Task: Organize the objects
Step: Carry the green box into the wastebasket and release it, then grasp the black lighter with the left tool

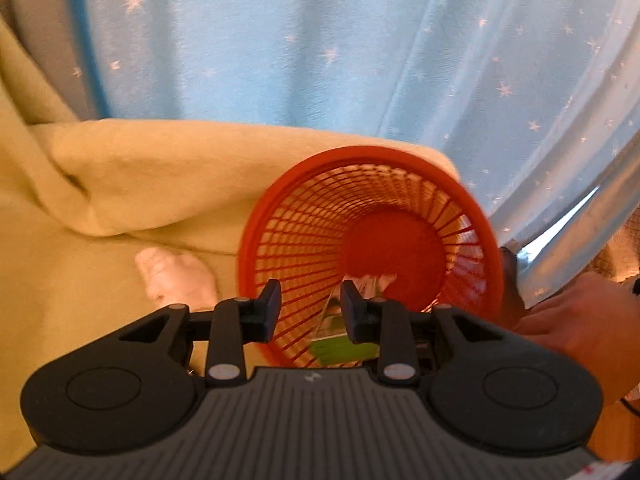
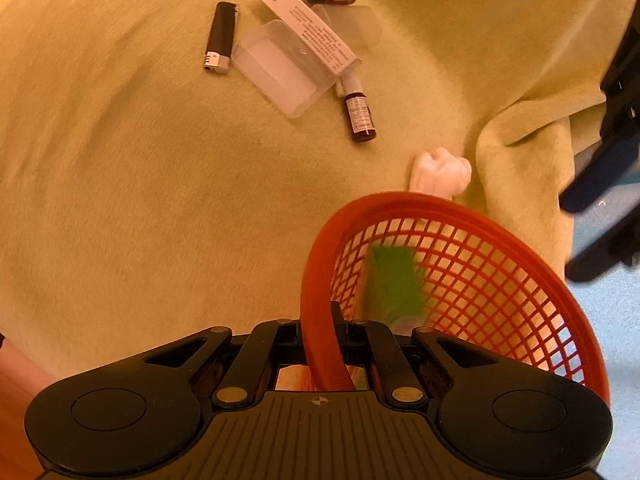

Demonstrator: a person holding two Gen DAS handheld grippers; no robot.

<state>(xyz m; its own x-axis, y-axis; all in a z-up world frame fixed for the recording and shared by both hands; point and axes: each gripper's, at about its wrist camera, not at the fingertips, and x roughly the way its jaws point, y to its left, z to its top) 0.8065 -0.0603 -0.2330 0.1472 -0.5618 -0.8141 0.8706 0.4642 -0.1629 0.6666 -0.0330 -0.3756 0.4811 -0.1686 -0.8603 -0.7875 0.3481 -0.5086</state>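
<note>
Red mesh basket [image 2: 460, 280] is tilting, its rim pinched by the right gripper [image 2: 320, 320]. Left gripper [image 1: 310, 304] is hovering spread wide at its mouth, a green packet [image 2: 394, 280] lying inside.

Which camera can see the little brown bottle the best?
The right wrist camera. There the little brown bottle lies in plain sight on the yellow-green blanket, beside a clear plastic package. The left wrist camera does not show it at all; it looks into the red basket instead.
</note>
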